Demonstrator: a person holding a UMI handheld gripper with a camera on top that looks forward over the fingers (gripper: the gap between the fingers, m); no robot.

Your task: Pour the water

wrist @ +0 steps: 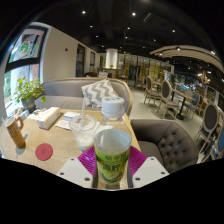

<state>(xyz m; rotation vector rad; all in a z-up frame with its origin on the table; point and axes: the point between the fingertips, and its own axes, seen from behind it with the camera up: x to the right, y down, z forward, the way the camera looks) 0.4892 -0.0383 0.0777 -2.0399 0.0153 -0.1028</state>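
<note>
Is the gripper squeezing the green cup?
Touching. In the gripper view the green cup sits between the gripper's pink pads, and both pads press against its sides with no gap showing.

There is one view only, from a wide-angle camera riding on the tongs (pixel 112 166) and looking forward along their two fingers. It sits low and close over the pale wooden bench (pixel 60 140), facing across it toward a grey sofa (pixel 75 93) and the café room beyond.
</note>
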